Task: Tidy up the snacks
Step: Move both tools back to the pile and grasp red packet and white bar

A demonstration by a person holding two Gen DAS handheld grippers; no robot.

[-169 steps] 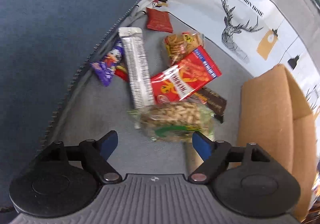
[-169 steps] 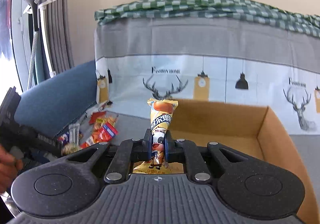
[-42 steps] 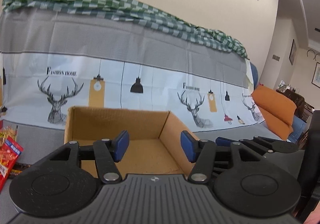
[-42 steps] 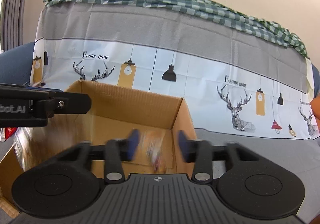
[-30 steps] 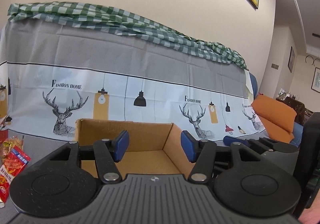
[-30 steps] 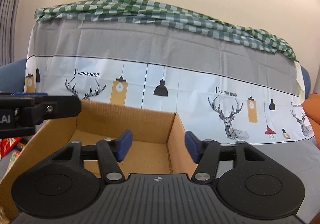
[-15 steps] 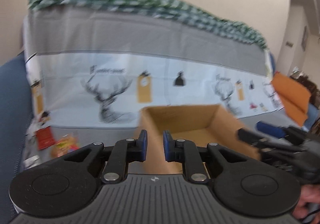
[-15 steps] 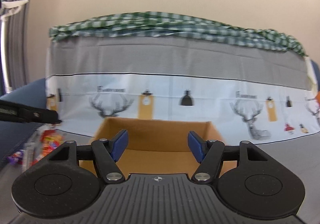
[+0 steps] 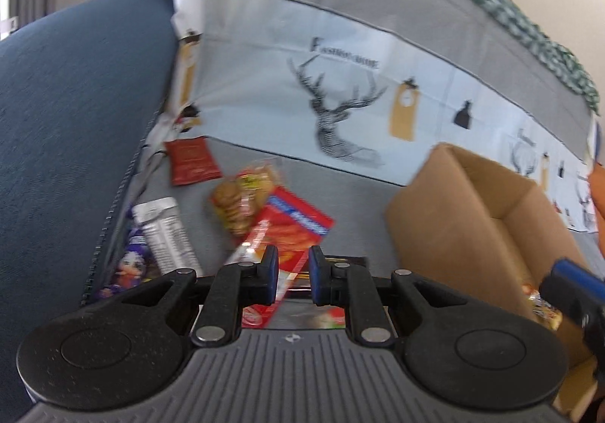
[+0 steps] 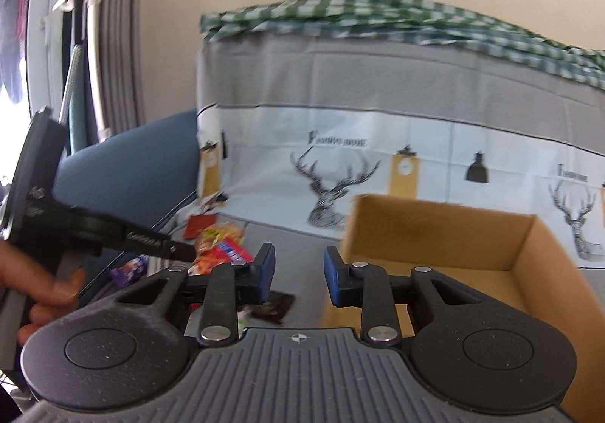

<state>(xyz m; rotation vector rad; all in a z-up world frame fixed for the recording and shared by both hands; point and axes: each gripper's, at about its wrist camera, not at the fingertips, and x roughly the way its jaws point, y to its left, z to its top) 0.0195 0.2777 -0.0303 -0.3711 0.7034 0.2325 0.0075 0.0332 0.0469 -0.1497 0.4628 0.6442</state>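
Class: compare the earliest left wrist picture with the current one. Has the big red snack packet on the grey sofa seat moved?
No. The big red snack packet still lies beside the clear biscuit bag, below the dark red sachet.

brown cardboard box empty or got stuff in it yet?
Not empty. In the left wrist view, an orange-yellow snack packet lies inside the open brown cardboard box. The rest of its floor is largely hidden, so a full count cannot be told.

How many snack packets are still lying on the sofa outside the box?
At least 6: dark red packet, cookie bag, red pack, silver bar, purple wrapper, dark packet. Grippers may hide others.
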